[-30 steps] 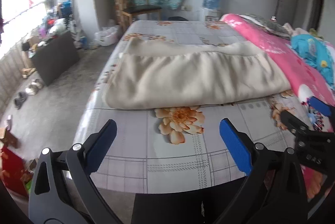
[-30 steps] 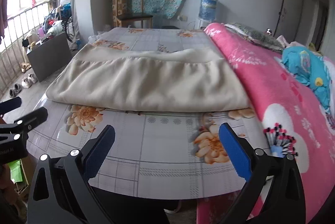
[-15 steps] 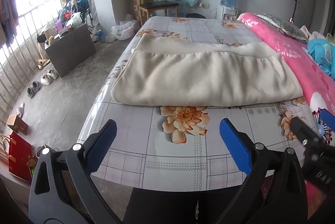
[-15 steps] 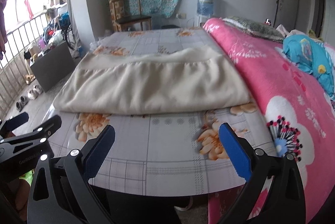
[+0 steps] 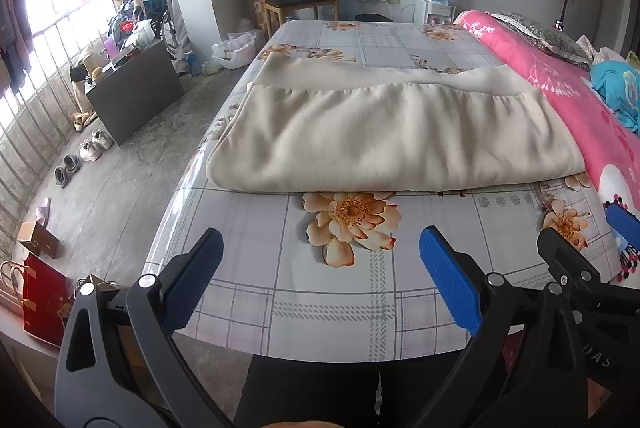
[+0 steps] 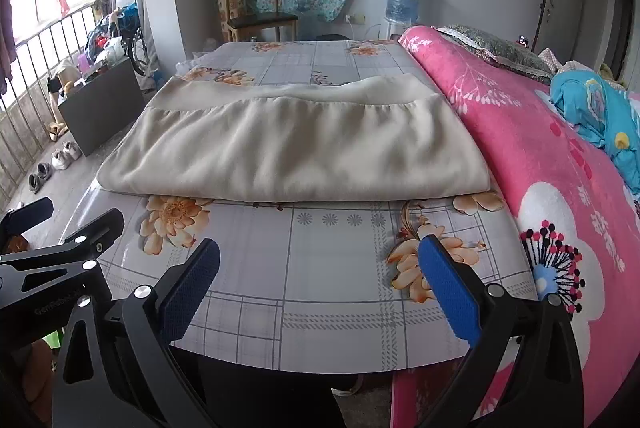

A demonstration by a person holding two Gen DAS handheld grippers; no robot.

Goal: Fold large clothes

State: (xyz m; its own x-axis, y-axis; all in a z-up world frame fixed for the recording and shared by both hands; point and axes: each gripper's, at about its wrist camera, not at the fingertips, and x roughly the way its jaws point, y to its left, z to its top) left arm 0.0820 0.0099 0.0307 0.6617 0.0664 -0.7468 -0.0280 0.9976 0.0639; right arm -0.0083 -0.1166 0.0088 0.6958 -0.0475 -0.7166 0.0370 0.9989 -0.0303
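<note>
Cream fleece garment lies across the middle of the table, already doubled into a wide slab: a thick rounded fold faces the near edge, and a gathered seam and flat band run along the far side. Judged from this, at least one lengthwise fold is done; crosswise folds to reduce the width appear to remain.

Left gripper is held over the near table edge, jaws wide apart, empty, well short of the cloth. Right gripper is likewise spread and empty, clear of the garment.

Materials: the garment is soft, matte and lightly rippled; the table cover is glossy and smooth, printed with a grey grid and orange flowers. Pink plush blanket abuts the garment's right end.
</note>
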